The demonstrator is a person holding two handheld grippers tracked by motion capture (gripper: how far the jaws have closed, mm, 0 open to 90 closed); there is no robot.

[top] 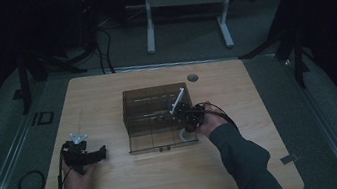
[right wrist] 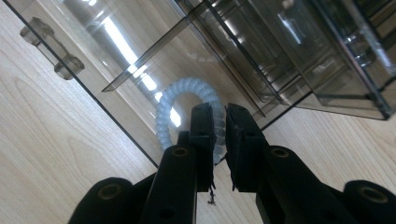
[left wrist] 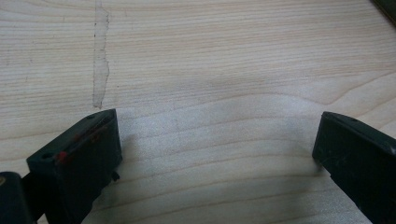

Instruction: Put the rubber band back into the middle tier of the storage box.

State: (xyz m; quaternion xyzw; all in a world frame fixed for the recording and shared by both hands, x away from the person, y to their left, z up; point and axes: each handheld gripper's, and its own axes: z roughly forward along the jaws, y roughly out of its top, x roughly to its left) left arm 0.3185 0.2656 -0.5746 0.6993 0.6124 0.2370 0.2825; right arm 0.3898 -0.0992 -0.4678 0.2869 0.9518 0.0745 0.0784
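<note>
A smoky clear plastic box (top: 131,111) with several compartments stands open in the middle of the wooden table (top: 134,185). My right gripper (top: 188,120) is at its front right corner. In the right gripper view the right gripper (right wrist: 219,113) is shut on a pale coiled ring (right wrist: 172,103), which hangs over the box's (right wrist: 140,60) front right compartment. The same ring (top: 183,134) looks white in the high view. My left gripper (top: 95,155) rests low over the table at the left. The left gripper (left wrist: 217,128) stands open over bare wood.
A small clasp (right wrist: 51,46) sits on the box's front wall. A round grommet (top: 193,77) is set in the table behind the box. White desk legs (top: 148,21) stand on the floor beyond the table. A pale streak (left wrist: 100,56) marks the wood.
</note>
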